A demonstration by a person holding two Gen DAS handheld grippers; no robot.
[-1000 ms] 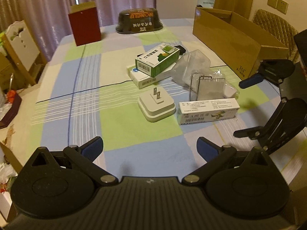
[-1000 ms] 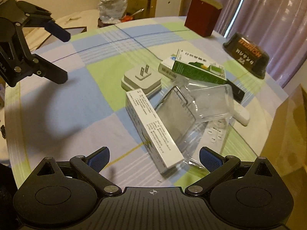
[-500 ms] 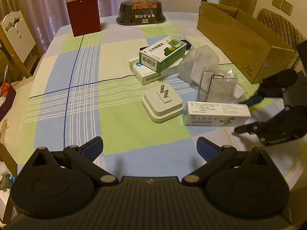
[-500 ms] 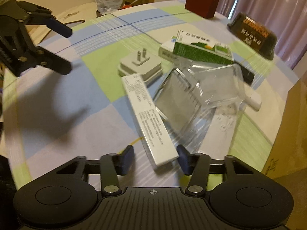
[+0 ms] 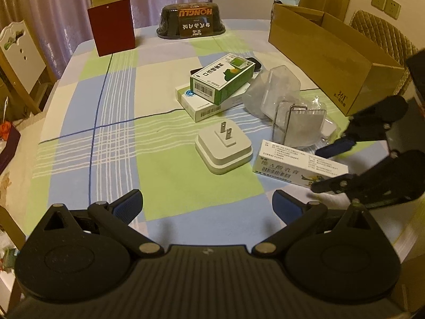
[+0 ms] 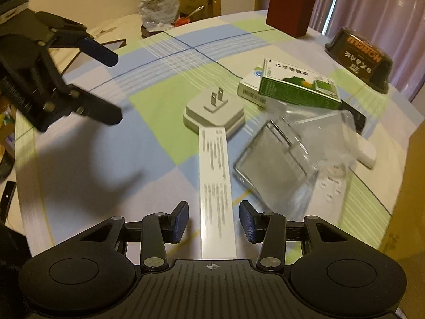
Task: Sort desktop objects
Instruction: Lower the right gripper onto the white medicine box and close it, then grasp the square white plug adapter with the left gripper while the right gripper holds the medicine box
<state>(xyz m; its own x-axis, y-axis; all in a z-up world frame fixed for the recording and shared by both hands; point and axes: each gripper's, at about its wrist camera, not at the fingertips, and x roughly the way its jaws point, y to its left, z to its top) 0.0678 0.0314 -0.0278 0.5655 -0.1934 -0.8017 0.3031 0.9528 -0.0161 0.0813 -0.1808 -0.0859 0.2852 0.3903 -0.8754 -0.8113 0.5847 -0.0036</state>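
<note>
The right gripper (image 6: 213, 222) straddles the near end of a long white ointment carton (image 6: 215, 186), its blue pads standing a little off either long side, so the jaws are part-way in but not yet pinching; lining up along the carton's length lets them close across its narrow width, the only span they can bridge. From the left wrist view the same carton (image 5: 297, 167) lies flat on the checked tablecloth (image 5: 111, 122), with one end just beside the white plug adapter (image 5: 223, 150), which sits with its two prongs pointing up. The left gripper (image 5: 207, 204) hovers over bare cloth with its jaws spread wide and nothing between them, held back clear of the pile, likely so as not to crowd the other hand. Behind the adapter a green medicine box (image 5: 222, 79) rests slantwise on top of a white box (image 5: 205, 103), and a dark flat item peeks out behind them, too hidden to name. To the right, crumpled clear plastic packaging (image 5: 279, 90) leans over a clear case with a wire bail (image 5: 301, 125), partly covering white items beneath. An open cardboard box (image 5: 326, 55) stands along the far right edge of the table, a plausible bin for the sorted goods, though nothing visible confirms it. A dark red paper bag (image 5: 113, 25) and a brown lidded tray (image 5: 190, 22) stand at the far end, well apart from the clutter.
</note>
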